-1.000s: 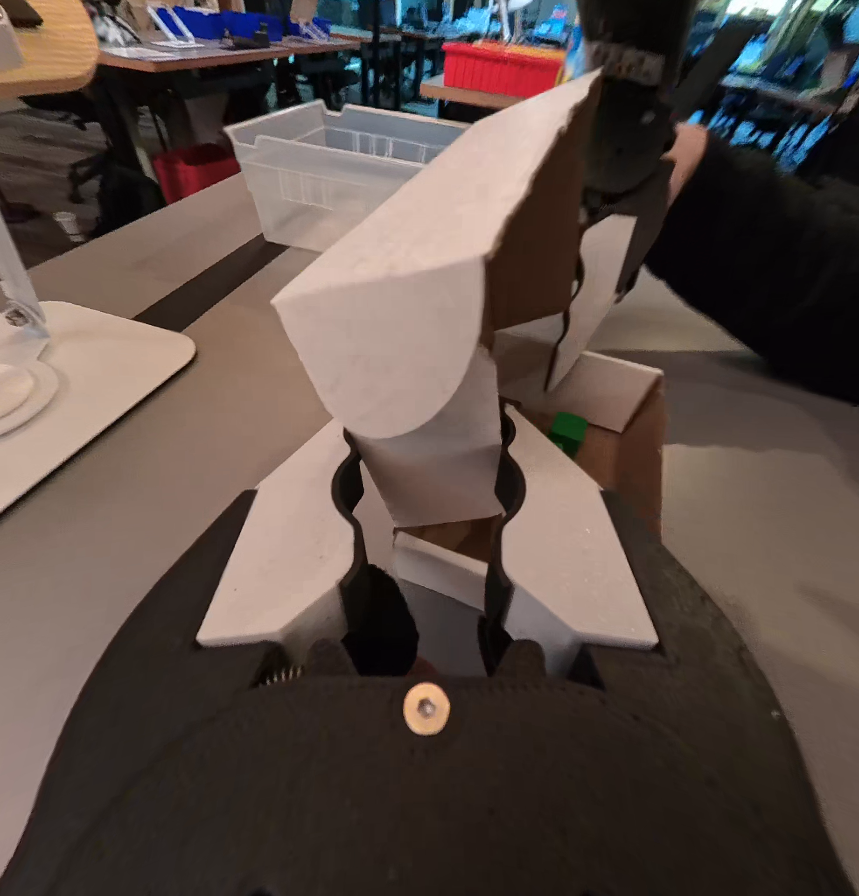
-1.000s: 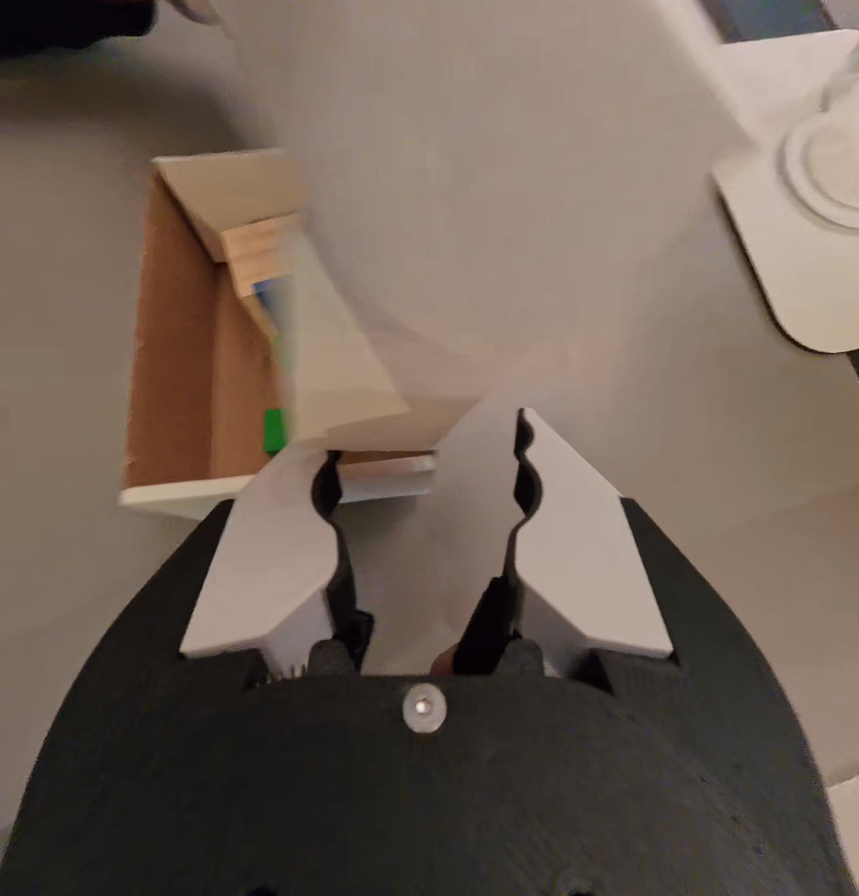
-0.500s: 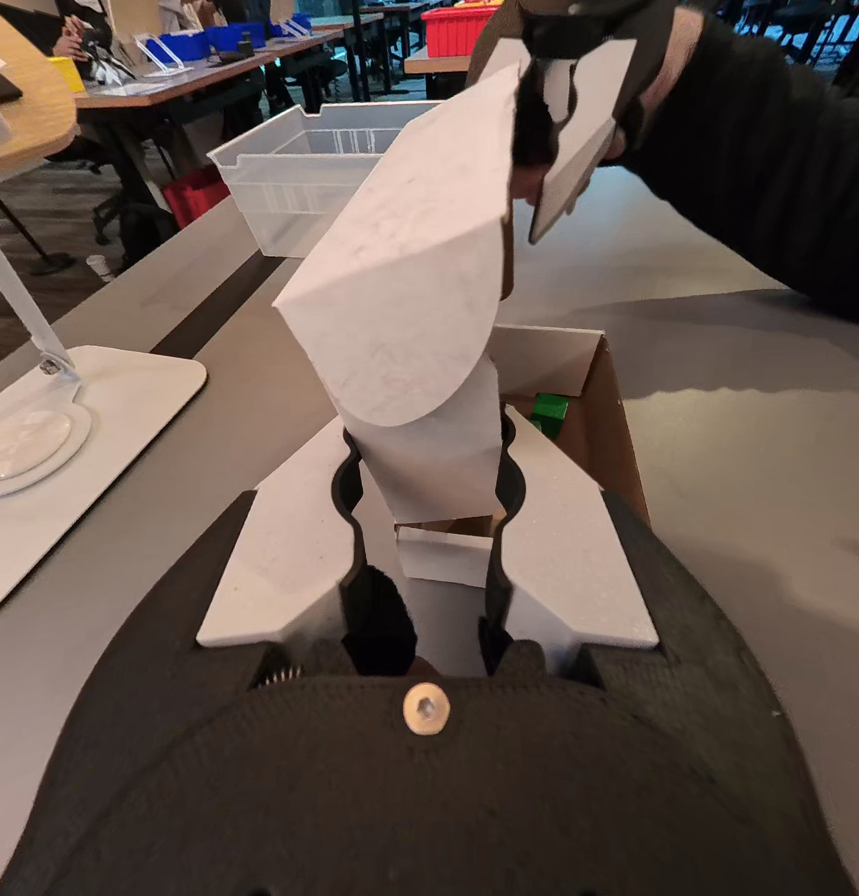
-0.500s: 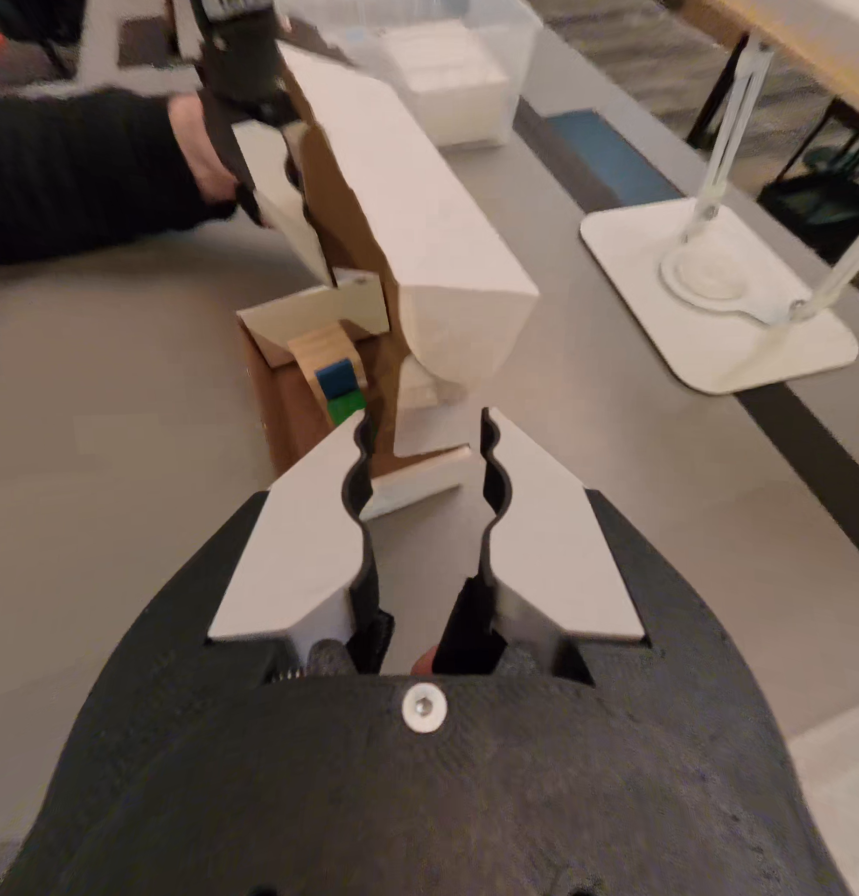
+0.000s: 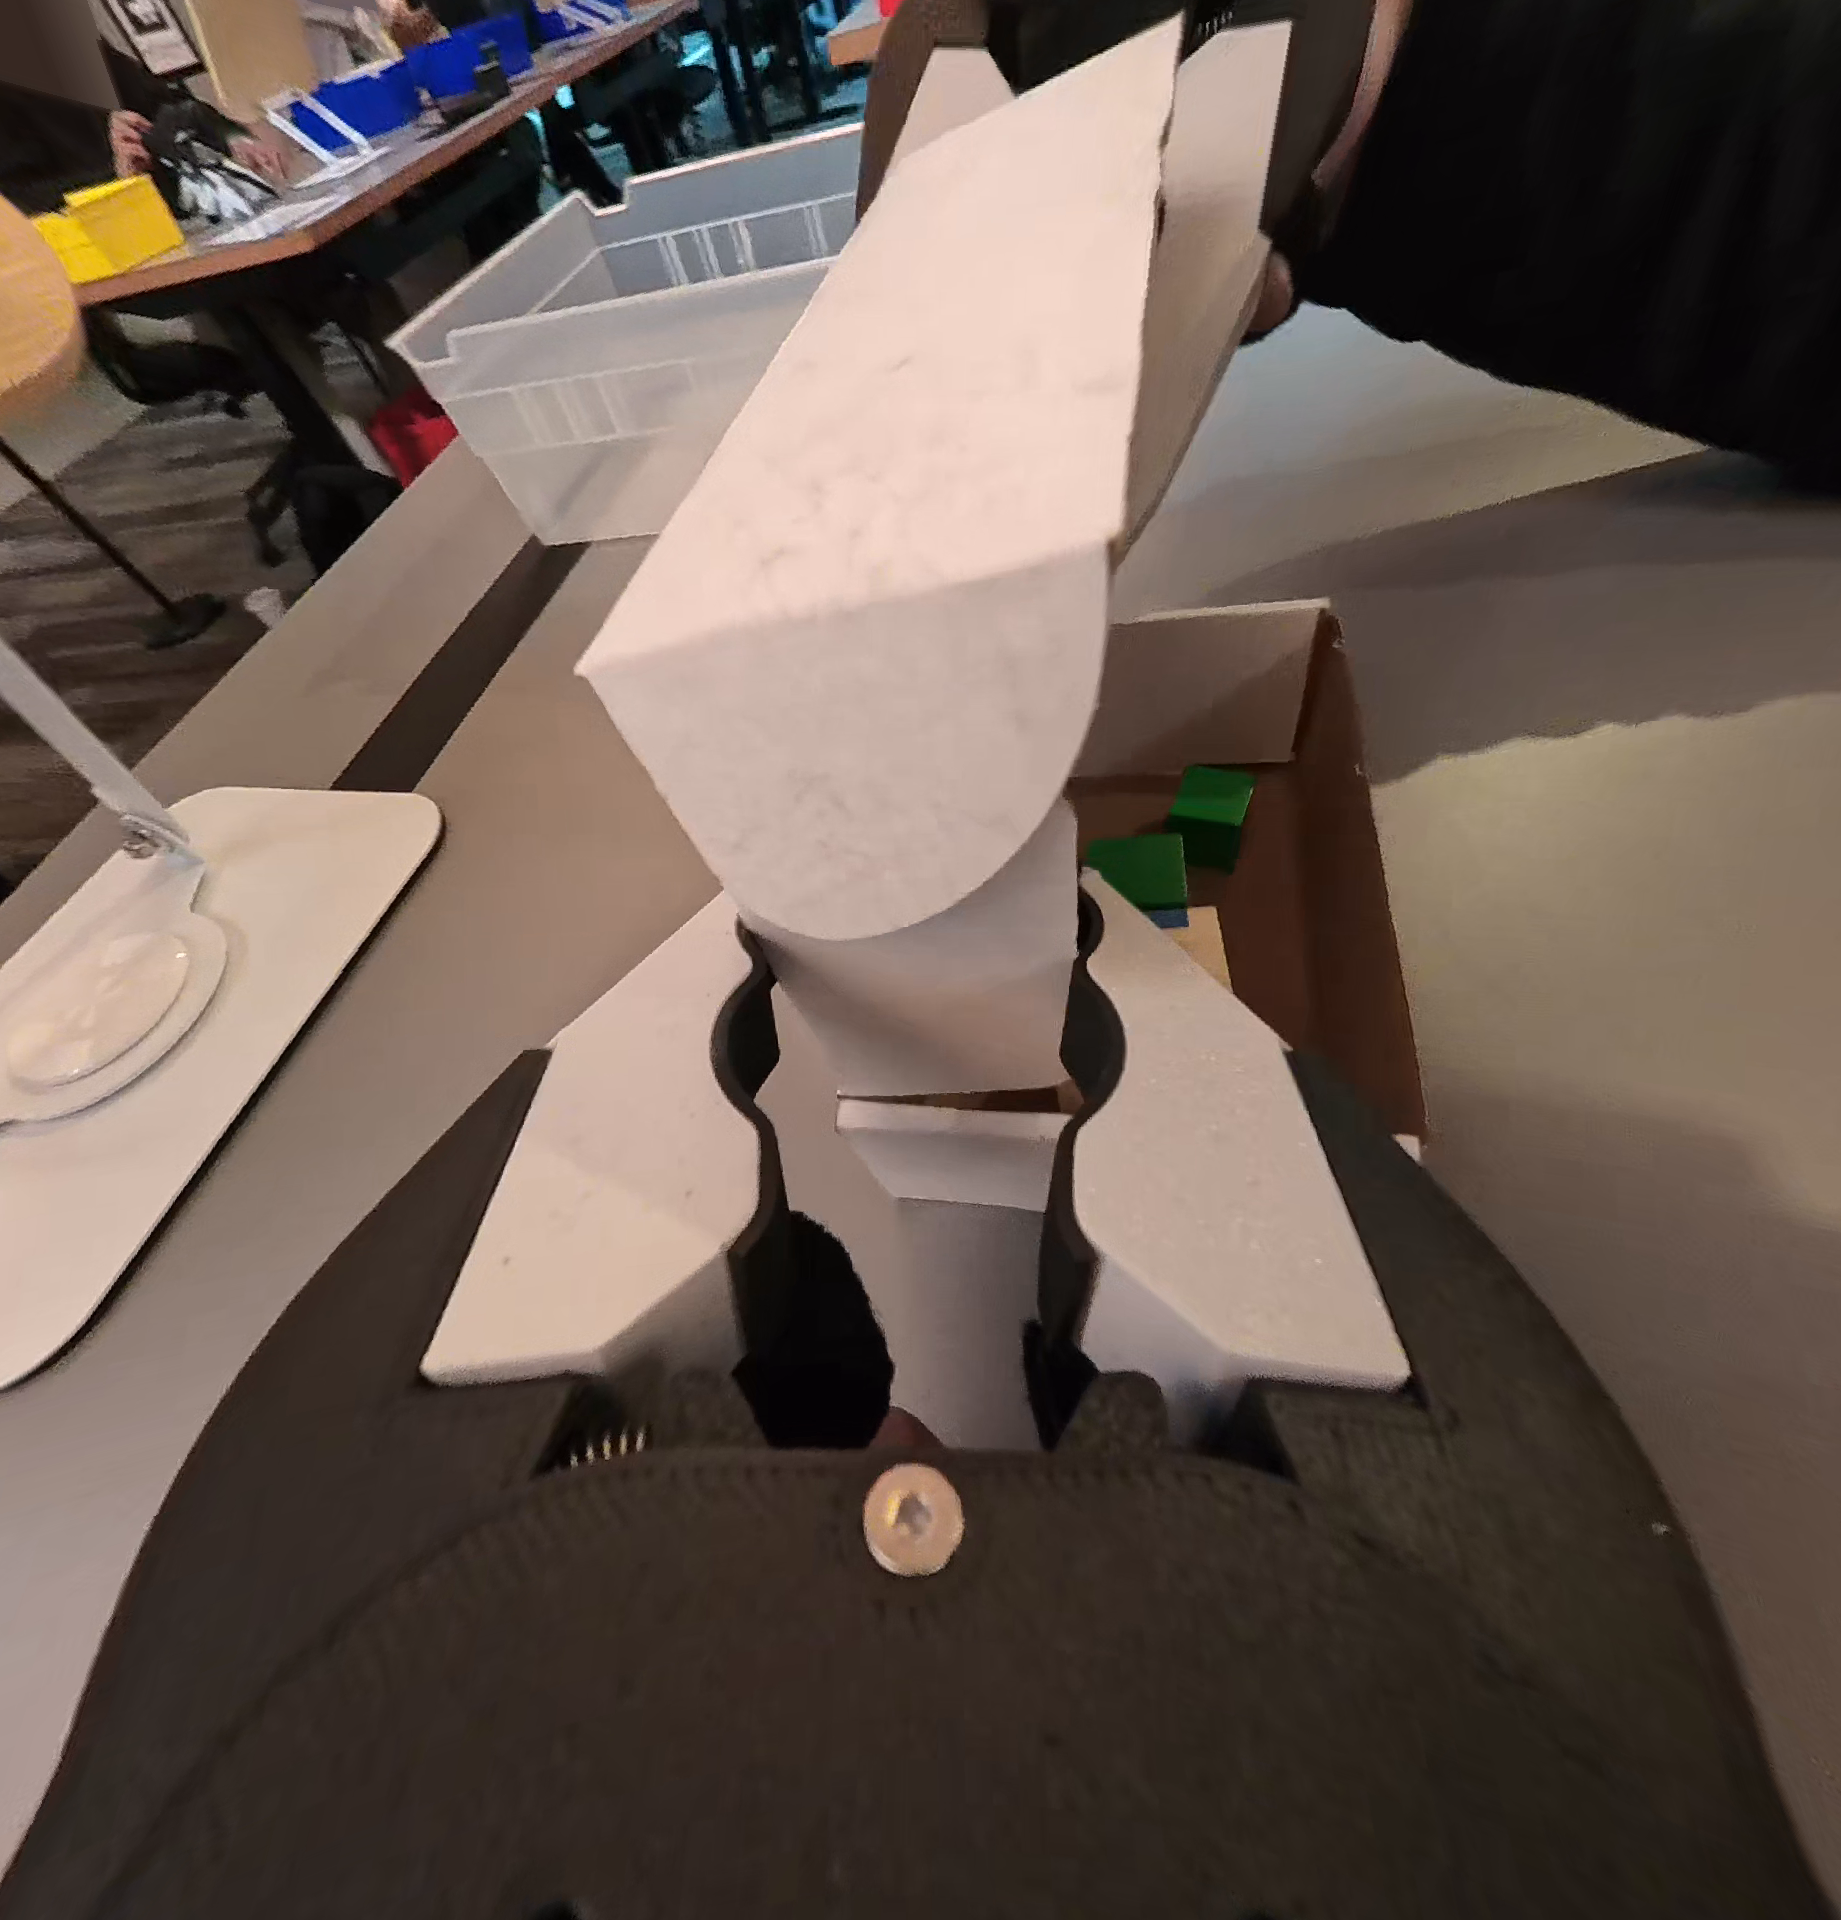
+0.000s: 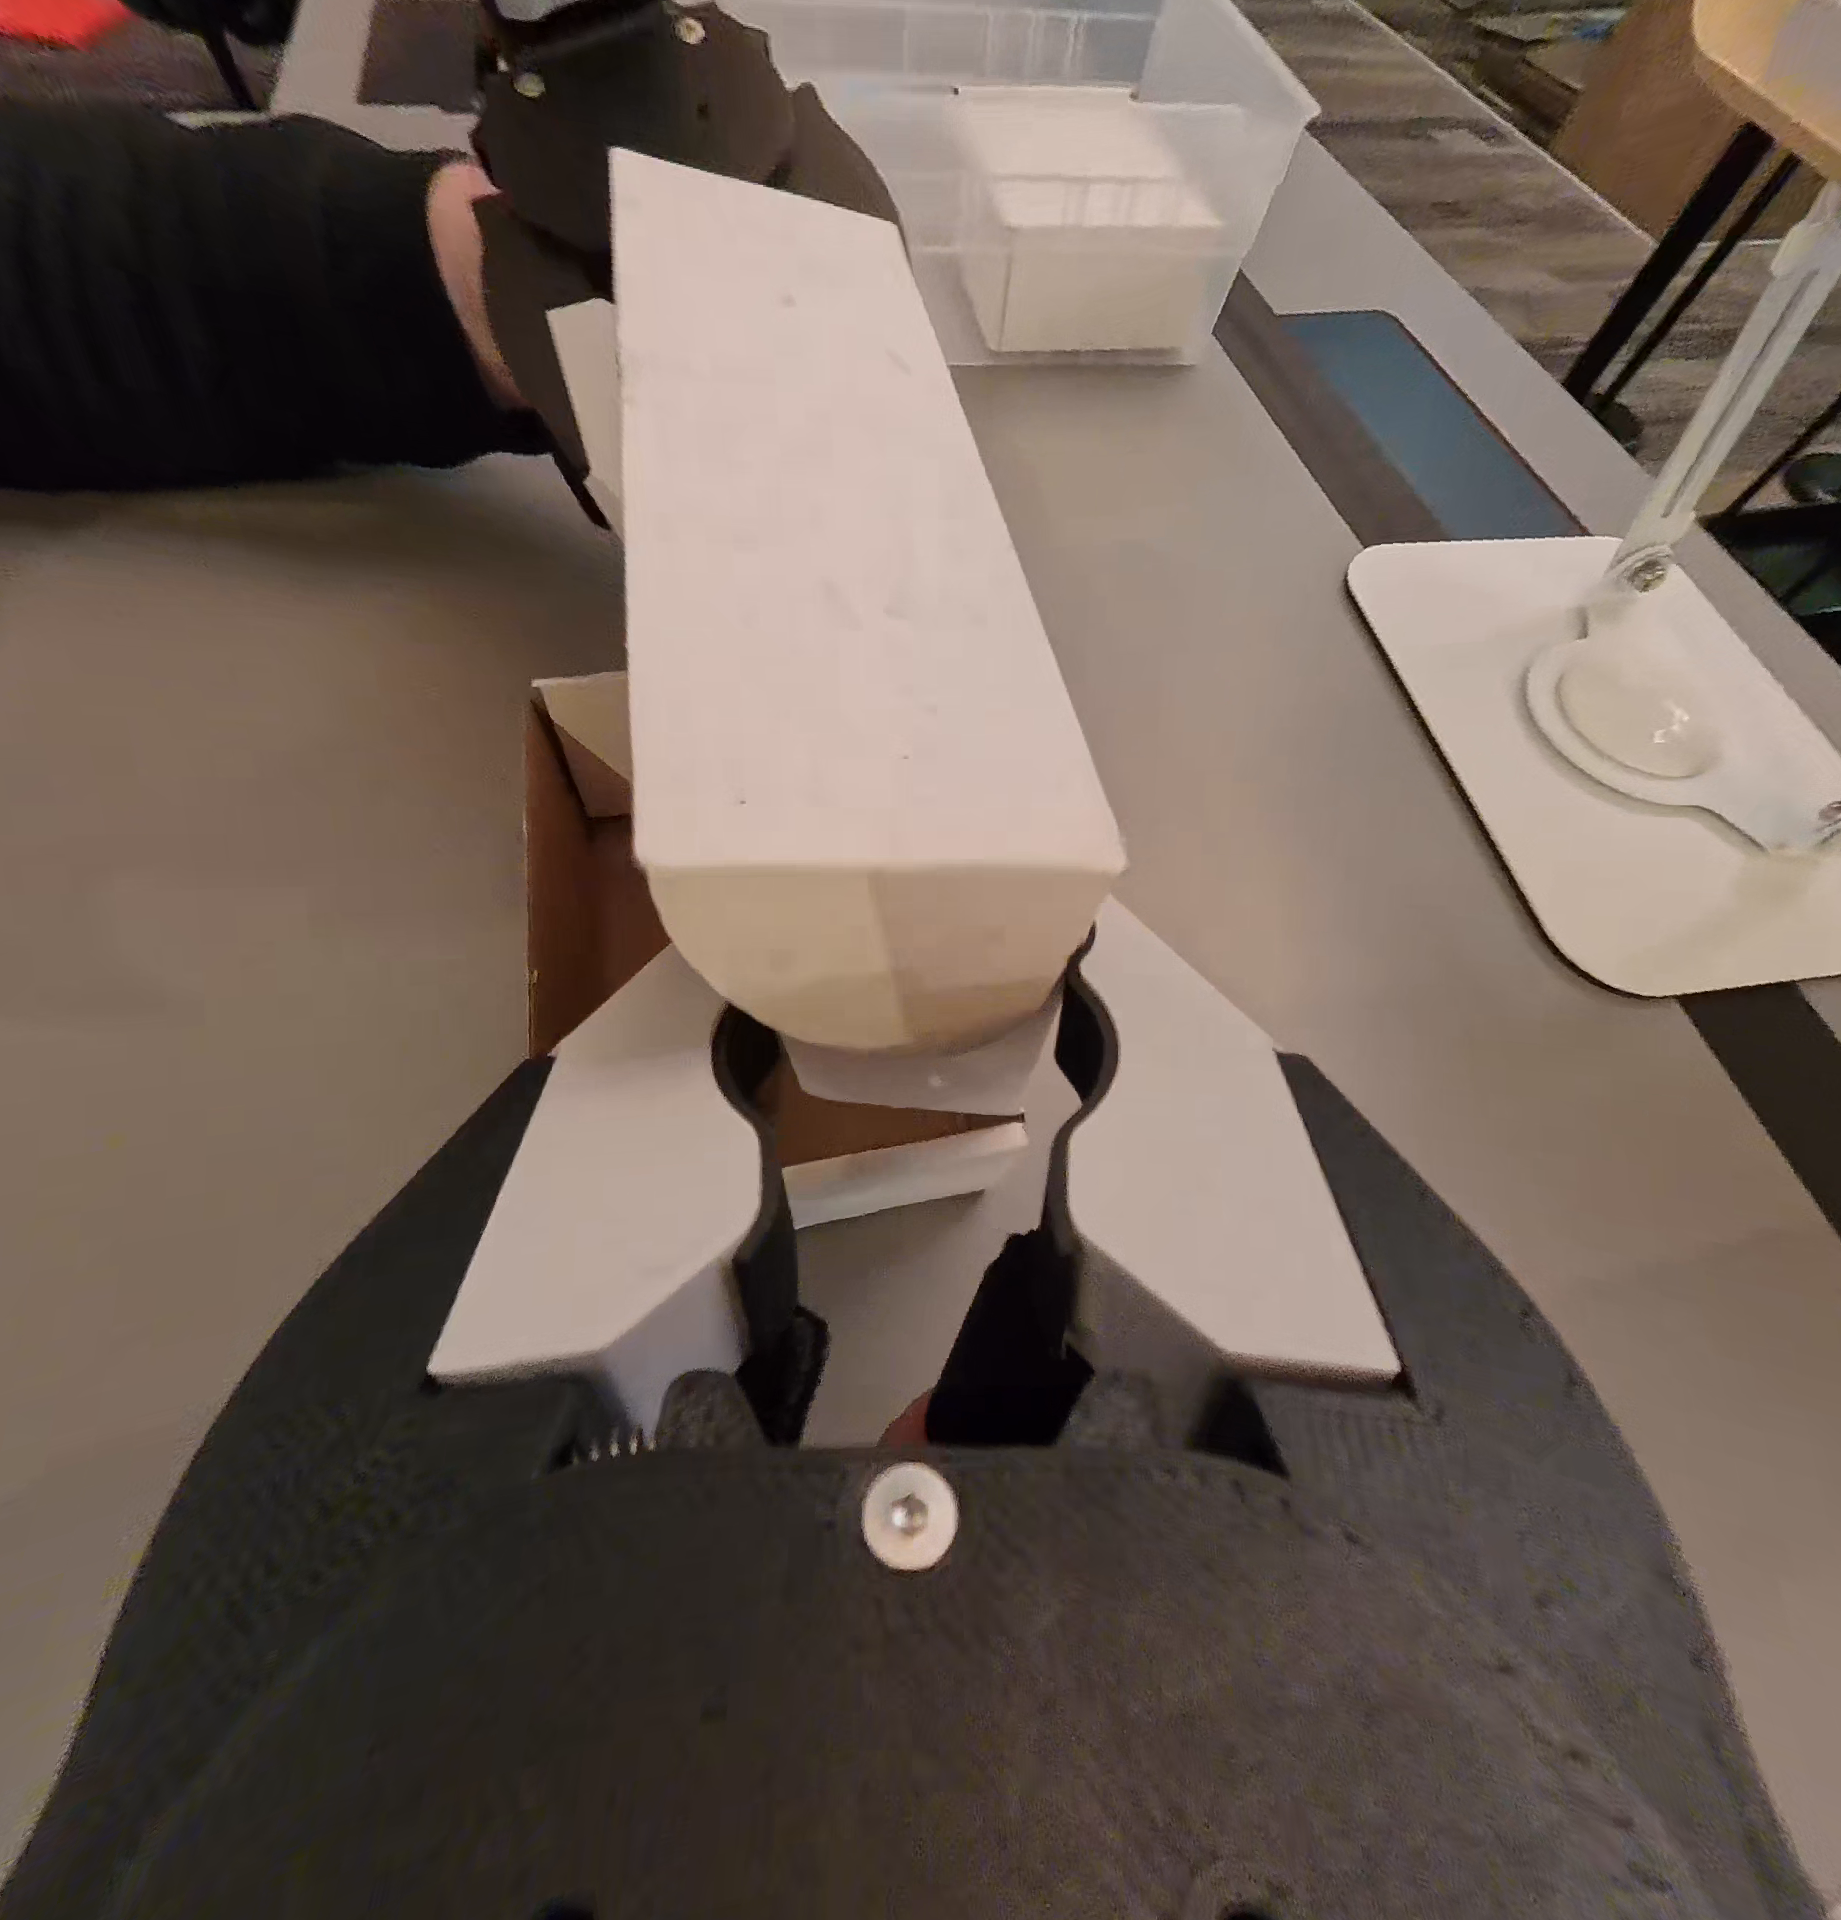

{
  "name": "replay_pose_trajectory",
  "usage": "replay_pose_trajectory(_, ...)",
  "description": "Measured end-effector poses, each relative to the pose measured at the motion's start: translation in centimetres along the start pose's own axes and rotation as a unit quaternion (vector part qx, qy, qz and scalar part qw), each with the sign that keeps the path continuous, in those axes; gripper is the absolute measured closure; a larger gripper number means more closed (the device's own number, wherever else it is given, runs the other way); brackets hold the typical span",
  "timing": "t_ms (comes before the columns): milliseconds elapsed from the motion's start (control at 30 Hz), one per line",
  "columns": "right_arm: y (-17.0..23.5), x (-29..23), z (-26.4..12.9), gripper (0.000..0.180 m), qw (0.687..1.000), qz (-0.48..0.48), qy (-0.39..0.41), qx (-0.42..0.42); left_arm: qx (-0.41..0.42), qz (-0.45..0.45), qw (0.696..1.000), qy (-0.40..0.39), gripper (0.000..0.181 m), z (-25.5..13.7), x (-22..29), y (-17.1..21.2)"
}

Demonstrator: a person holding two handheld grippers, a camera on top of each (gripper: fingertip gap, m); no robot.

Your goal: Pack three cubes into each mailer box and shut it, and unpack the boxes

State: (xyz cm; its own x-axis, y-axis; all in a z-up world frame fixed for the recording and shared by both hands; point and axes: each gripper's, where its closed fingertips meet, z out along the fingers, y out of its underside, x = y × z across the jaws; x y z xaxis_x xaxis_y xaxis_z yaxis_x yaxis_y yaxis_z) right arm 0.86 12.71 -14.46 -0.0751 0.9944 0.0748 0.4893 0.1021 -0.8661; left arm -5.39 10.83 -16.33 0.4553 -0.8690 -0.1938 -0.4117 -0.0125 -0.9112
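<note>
A white mailer box [image 5: 1311, 883] with a brown inside stands open on the grey table. Its lid [image 5: 895, 499] is raised and slanted over it. Two green cubes [image 5: 1217, 821] lie inside, with a blue sliver and a wooden one beside them. My left gripper [image 5: 916, 1029] is at one end, shut on the lid's end flap [image 5: 926, 1008]. My right gripper [image 6: 911, 1081] is at the other end, its fingers closed against the opposite end flap [image 6: 926, 1075] under the lid [image 6: 822, 623]. The box wall [image 6: 573, 883] shows at the left; the cubes are hidden in this view.
A clear plastic bin [image 5: 625, 343] stands at the table's far end and holds white boxes [image 6: 1082, 239]. A white lamp base [image 5: 168, 1018] sits beside the box and also shows in the right wrist view [image 6: 1622, 758]. A black sleeve [image 6: 168, 312] holds the far gripper.
My right gripper has come down from above the box to its end and now grips the lid's end flap. My left gripper has kept its hold on the other flap.
</note>
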Motion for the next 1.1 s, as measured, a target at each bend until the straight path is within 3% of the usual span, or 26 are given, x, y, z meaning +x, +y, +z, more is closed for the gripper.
replay_pose_trajectory(133,0.8,-1.0,0.1,0.128,0.999,-0.037,0.027,0.001,-0.025,0.017,0.999,-0.014,0.126,0.5,1.5,0.9)
replay_pose_trajectory(300,2.0,-2.2,0.1,0.126,0.993,-0.098,0.056,-0.027,-0.038,0.020,0.999,0.034,0.115,0.5,3.3,1.5)
replay_pose_trajectory(433,2.6,-2.4,-0.2,0.125,0.988,-0.120,0.079,-0.048,-0.044,-0.029,0.996,0.075,0.080,-0.3,4.1,1.3)
replay_pose_trajectory(533,2.9,-2.6,-0.2,0.125,0.985,-0.134,0.088,-0.058,-0.028,-0.048,0.997,0.062,0.074,-1.8,3.7,0.5)
replay_pose_trajectory(700,3.3,-3.2,0.0,0.121,0.977,-0.170,0.099,-0.088,0.026,0.048,0.998,0.025,0.089,-3.6,6.1,-2.8)
replay_pose_trajectory(833,4.1,-4.3,0.3,0.107,0.975,-0.174,0.089,-0.109,-0.017,0.124,0.992,-0.027,0.115,-2.6,6.9,-2.2)
replay_pose_trajectory(1100,4.3,-6.1,-0.7,0.102,0.980,-0.159,0.061,-0.102,-0.048,0.139,0.989,-0.027,0.115,-2.2,7.9,-1.2)
